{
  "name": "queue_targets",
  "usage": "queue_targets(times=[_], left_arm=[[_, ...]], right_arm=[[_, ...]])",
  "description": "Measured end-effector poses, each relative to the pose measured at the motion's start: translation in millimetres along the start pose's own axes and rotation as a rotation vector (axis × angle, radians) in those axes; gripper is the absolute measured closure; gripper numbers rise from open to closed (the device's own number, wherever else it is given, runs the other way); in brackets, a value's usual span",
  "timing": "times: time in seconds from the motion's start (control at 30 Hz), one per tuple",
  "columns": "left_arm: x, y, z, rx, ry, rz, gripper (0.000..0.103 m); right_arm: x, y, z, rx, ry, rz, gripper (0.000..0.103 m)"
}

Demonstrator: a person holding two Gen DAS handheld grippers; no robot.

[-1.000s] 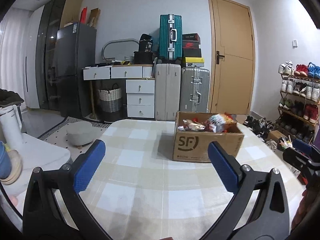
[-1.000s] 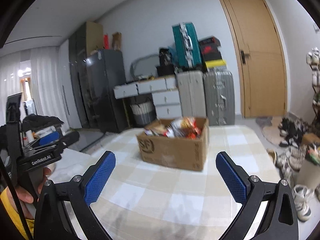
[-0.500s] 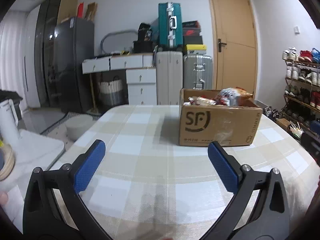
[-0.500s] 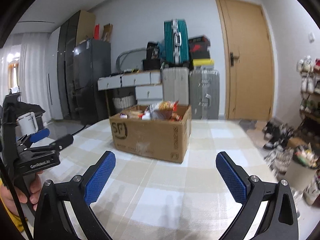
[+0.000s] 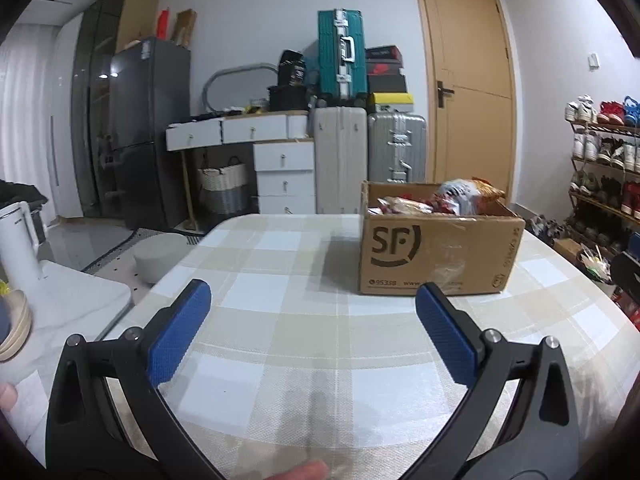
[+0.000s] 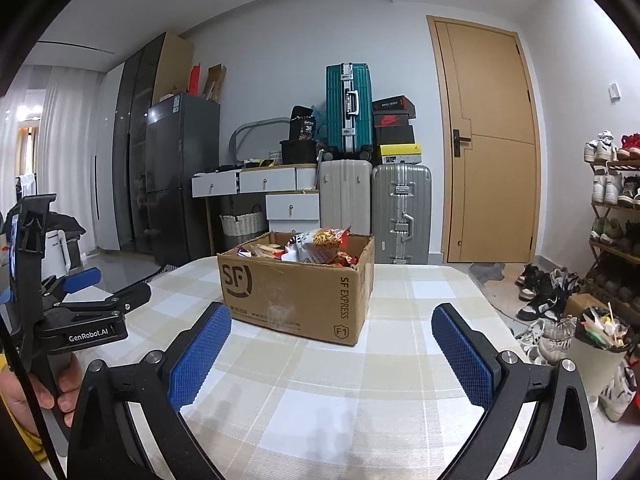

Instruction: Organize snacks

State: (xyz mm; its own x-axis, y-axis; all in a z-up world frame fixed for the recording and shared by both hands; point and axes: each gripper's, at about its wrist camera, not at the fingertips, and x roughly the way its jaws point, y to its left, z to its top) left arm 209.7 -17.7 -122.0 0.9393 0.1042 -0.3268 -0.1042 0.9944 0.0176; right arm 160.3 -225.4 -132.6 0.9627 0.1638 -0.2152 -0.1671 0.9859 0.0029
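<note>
A brown cardboard box marked SF stands on the checked tablecloth, filled with snack packets. The same box and its snack packets lie straight ahead in the right wrist view. My left gripper is open and empty, hovering over the cloth short of the box and to its left. Also open with nothing in it, my right gripper faces the box's near corner. The left gripper shows at the left edge of the right wrist view, held by a hand.
A white side table with a kettle stands left of the table. Behind are a dark fridge, white drawers and suitcases. A shoe rack and loose shoes fill the right side, near a wooden door.
Both grippers have dropped lower and levelled out towards the table, so the box now looks closer and more side-on. Both jaws stay open.
</note>
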Motion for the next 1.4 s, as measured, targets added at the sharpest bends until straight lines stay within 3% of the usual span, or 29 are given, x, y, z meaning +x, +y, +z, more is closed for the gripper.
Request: queue_targets(times=[0.6, 1.4], left_arm=[[-21, -8, 0, 0.014, -0.018, -0.075, 0.001], [-18, -8, -3, 0.026, -0.01, -0.068, 0.001]], right_arm=[[12, -1, -4, -0.008, 0.054, -0.062, 0.001], [16, -2, -6, 0.003, 0.072, -0.096, 0.001]])
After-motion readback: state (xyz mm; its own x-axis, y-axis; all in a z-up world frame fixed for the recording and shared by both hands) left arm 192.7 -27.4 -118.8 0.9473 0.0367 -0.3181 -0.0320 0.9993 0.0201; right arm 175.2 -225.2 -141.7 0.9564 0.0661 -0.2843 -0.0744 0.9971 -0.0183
